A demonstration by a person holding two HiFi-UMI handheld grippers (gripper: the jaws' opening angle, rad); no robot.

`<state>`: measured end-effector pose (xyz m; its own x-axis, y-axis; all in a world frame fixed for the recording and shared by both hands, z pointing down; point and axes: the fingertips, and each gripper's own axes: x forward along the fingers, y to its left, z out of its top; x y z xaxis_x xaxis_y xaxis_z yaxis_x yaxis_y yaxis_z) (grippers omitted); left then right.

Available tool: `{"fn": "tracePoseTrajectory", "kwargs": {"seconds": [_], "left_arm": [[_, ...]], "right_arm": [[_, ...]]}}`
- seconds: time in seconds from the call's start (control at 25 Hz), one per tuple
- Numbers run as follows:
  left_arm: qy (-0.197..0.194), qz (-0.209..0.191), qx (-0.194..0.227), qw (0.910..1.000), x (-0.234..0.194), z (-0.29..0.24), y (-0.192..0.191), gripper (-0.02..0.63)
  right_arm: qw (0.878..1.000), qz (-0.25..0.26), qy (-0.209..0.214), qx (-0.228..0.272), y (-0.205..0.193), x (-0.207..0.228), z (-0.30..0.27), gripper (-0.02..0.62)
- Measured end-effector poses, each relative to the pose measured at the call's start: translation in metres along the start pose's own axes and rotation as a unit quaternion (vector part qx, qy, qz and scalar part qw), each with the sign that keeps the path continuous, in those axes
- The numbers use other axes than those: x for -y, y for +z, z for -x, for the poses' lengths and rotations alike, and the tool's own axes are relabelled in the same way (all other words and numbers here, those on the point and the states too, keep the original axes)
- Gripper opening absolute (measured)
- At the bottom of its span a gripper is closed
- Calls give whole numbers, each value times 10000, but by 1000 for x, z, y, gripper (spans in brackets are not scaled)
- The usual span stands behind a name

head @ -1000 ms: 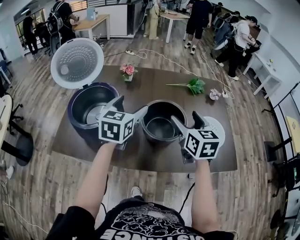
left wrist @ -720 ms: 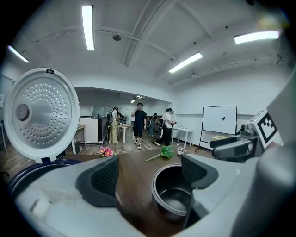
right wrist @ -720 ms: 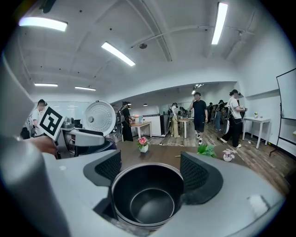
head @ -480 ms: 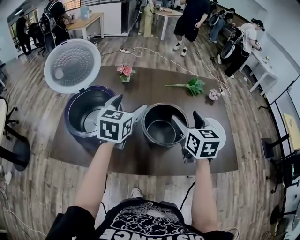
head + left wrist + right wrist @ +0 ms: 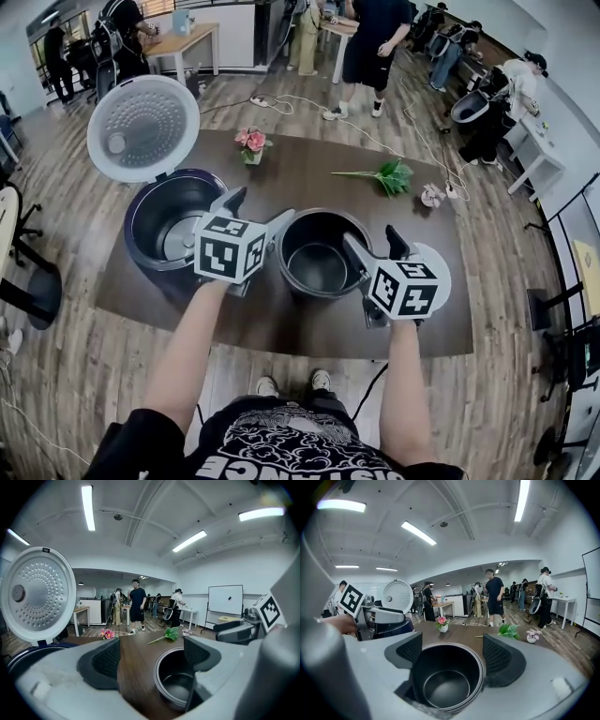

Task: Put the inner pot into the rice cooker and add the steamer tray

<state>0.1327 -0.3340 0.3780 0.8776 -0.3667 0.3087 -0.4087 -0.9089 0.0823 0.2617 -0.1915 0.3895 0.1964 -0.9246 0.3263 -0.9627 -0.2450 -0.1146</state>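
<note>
On the dark table (image 5: 309, 169) the inner pot (image 5: 319, 253) stands beside the open, empty rice cooker (image 5: 173, 220). The left claw (image 5: 261, 208) and right claw (image 5: 370, 236) flank it, both spread wide, gripping nothing. Neither step is done yet.

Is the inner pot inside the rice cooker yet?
No, it is out. The inner pot stands upright on the table beside the rice cooker, whose lid is up.

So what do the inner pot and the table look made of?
Inner pot: probably metal with a dark non-stick-looking coating, going by its smooth sheen and thin bright rim. Table: dark brown wood or wood-look laminate, semi-matte; which one I can't tell.
</note>
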Motion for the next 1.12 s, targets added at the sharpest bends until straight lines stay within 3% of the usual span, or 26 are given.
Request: {"fn": "tracePoseTrajectory", "kwargs": {"seconds": [0.56,1.12], "left_arm": [[462,299,-325,9980,28,-25,-24,426],[822,1383,-891,9829,25,-28,-98,426]], "right_arm": [[9974,6,576,-438,-22,48,-22,385],[9864,-248,1040,-1245,-78,58,-52,352]]}}
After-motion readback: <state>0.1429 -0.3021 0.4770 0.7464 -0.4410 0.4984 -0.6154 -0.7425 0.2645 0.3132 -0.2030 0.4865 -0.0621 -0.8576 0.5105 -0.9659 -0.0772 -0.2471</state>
